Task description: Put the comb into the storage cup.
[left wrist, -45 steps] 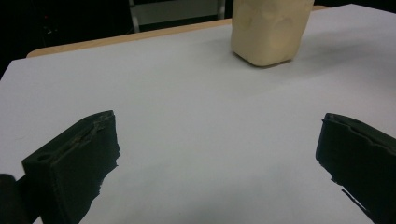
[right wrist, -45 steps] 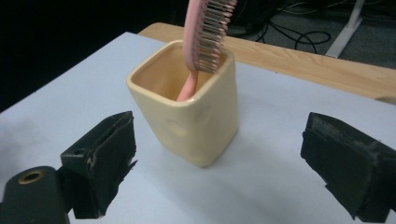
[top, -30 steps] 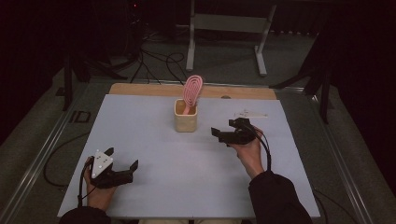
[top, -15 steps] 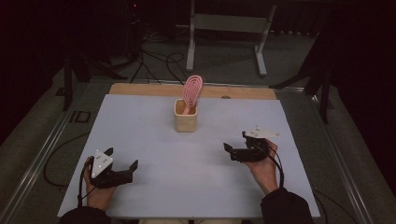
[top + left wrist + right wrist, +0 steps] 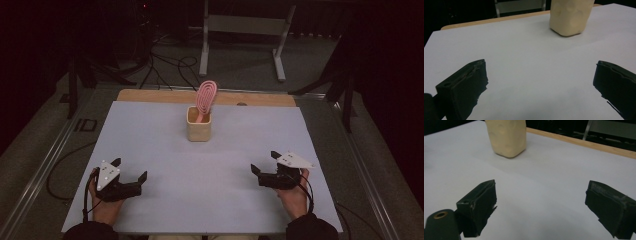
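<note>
The left claw point(image 5: 131, 176) rests wide and empty on the white surface point(image 5: 150, 135). Ahead of it and to its right stands a beige square cup point(image 5: 199, 124) with a pink oval brush point(image 5: 205, 96) upright inside, well apart from both claws. The gripper views show the cup's dimpled wall close; the high view shows the brush. The right claw point(image 5: 265, 163) is wide and empty too.

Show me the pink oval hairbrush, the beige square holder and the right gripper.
Pink oval hairbrush point(image 5: 205, 96), high view, on its head.
Beige square holder point(image 5: 198, 131), high view, on its front wall.
Right gripper point(image 5: 265, 163), high view, between its open fingertips.
</note>
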The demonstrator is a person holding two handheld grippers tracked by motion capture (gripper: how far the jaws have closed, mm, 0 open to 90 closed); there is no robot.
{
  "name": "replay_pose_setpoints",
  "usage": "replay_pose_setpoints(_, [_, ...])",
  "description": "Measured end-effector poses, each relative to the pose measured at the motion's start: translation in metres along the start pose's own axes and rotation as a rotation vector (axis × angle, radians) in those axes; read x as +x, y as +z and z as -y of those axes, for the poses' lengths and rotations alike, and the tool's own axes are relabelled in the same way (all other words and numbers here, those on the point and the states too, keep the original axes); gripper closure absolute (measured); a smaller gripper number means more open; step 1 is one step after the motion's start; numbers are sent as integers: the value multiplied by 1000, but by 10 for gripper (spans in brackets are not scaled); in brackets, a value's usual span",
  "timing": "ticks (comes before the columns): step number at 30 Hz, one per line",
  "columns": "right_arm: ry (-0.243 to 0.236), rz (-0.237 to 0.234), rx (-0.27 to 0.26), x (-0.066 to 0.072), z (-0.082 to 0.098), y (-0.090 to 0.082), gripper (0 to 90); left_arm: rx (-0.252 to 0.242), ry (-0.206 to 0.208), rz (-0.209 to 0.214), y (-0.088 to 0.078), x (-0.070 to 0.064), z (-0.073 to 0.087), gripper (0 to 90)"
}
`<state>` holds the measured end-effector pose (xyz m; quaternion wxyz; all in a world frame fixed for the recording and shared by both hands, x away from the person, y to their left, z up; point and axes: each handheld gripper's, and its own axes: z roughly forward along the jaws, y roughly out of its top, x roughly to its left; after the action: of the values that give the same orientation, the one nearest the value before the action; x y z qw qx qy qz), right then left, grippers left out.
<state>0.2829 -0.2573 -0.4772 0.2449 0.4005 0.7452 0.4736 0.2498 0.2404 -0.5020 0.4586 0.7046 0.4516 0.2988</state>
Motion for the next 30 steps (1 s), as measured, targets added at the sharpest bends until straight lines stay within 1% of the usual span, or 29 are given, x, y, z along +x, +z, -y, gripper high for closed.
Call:
replay_pose_setpoints(1, [3,-2,-12,0,3,-2,102,-1,0,-1,0,0,0,1])
replay_pose_setpoints(3, [3,1,-20,2,7,-5,102,-6,-2,1,-1,1,0,1])
replay_pose_setpoints(6, [18,-4,-38,4,15,-11,102,-16,-14,8,-2,1,-1,1])
replay_pose_setpoints(8, [17,-4,-54,5,20,-15,102,-20,-11,8,-3,2,-1,1])
replay_pose_setpoints(10, [20,4,-74,5,25,-19,102,-21,-12,5,-3,2,-1,1])
replay_pose_setpoints(12, [33,6,-95,5,28,-22,102,-19,-9,5,-3,3,-1,1])
replay_pose_setpoints(14, [40,14,-107,5,30,-25,102,-22,-7,9,-3,3,-1,1])
replay_pose_setpoints(15, [36,18,-111,5,31,-26,102,-23,-6,12,-4,3,-1,1])
replay_pose_setpoints(17, [16,32,-114,6,31,-26,101,-25,-3,13,-4,3,-2,1])
replay_pose_setpoints(21, [10,29,-113,8,32,-25,101,-23,-2,16,-3,3,-1,1])
replay_pose_setpoints(25, [-8,30,-82,10,33,-22,101,-16,-2,13,-2,3,-1,1])
replay_pose_setpoints(30, [-11,25,-72,11,34,-19,100,-10,4,13,-2,1,-1,1])
